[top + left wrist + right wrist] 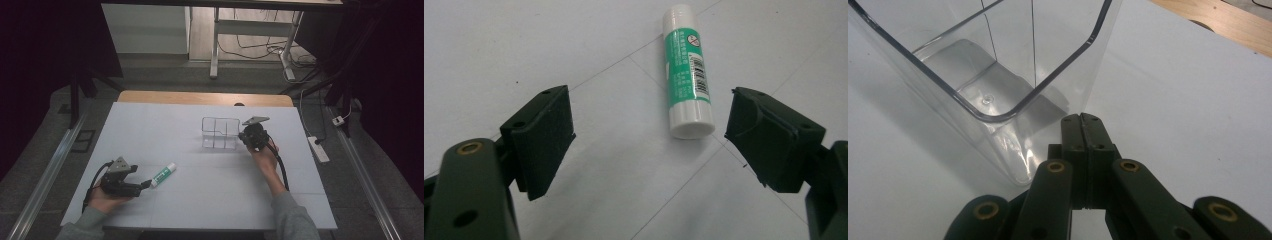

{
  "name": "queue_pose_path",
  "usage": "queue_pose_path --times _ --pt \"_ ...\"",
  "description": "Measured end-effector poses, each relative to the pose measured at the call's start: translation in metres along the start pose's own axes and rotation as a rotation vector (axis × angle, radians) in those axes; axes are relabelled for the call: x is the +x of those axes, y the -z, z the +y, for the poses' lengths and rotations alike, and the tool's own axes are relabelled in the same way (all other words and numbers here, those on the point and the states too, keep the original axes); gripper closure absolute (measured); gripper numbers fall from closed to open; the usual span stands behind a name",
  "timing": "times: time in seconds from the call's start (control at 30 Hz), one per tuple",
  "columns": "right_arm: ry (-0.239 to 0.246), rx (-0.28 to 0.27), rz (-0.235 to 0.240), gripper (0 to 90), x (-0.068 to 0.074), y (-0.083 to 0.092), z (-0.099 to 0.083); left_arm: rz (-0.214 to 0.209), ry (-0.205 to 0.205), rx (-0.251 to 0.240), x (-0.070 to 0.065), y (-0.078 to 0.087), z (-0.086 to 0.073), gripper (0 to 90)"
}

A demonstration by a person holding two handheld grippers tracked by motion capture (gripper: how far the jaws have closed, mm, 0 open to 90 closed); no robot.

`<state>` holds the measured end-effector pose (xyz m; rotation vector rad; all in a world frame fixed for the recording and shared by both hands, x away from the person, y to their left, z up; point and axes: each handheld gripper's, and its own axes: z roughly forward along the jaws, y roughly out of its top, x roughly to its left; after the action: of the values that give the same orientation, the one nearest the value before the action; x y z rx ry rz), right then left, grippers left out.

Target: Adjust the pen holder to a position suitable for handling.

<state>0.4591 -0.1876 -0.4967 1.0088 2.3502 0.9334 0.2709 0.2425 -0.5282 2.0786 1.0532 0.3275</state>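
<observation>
The glue stick [686,75] lay flat on the white worktop [200,200], well apart from the clear organizer [220,133], on the side nearer the person and toward their left. The left gripper [145,184] sat low at the stick's near end, its fingers [541,137] spread wide; in the left gripper view the white base of the stick lay just ahead of the gap and closer to the right-hand finger, touching neither. The right gripper [1082,131] rested against the organizer's outer wall at one corner, its fingers pressed together with nothing between them, seemingly steadying the box.

The step in hand looked like the approach for picking up the stick, with the grasp not yet made. The next move would call for sliding the left gripper forward and a little toward the stick so the barrel sat centred between the fingers, then closing across its width. Being round, it could roll away if one finger touched first.
</observation>
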Motion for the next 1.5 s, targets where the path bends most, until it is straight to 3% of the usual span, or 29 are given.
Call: queue_pose_path --times 1.07,1.3,1.5 --pt "0.069 -0.004 0.052 90.0 0.031 -0.021 0.016 0.003 0.003 0.006 0.001 -0.001 -0.001 18.6" --pt "0.083 -0.004 0.057 90.0 0.032 -0.019 0.015 0.007 0.004 0.007 0.0 -0.001 -0.002 18.6" --pt "0.058 -0.014 0.068 90.0 0.028 -0.004 0.006 0.007 0.009 0.006 0.002 0.0 -0.003 18.8"
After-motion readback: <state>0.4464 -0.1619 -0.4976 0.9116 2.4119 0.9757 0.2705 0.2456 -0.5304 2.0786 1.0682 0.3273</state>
